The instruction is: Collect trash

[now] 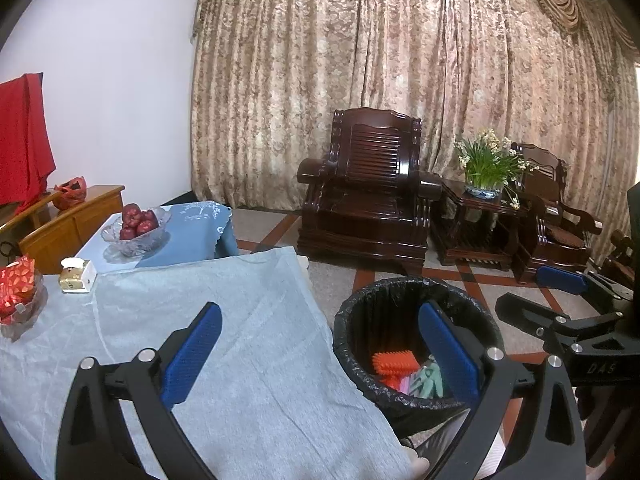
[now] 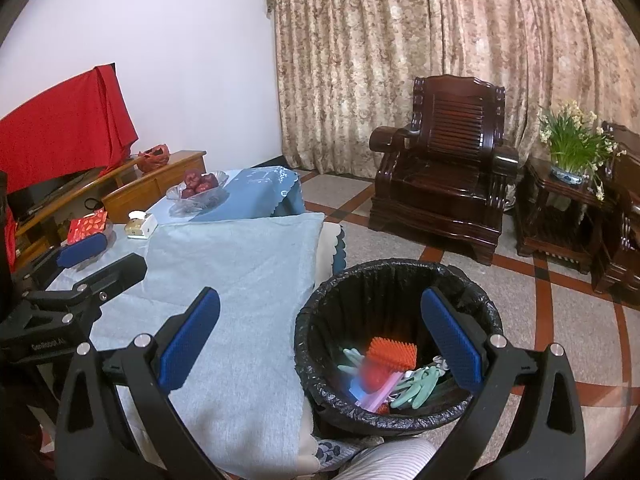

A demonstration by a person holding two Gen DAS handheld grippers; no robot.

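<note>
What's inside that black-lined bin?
In the bin: an orange spiky brush, pale green gloves and a blurred pink and blue item. Anything beneath them is hidden.

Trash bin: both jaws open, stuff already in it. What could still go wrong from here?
1. The trash bin stands on the floor hard against the table edge; a low swing of the right gripper could tip it.
2. The tablecloth overhangs beside the bin; a finger catching it might drag the tissue box and the glass bowl of apples.
3. An item over the orange brush looks motion-blurred, perhaps falling; it might bounce out.
</note>
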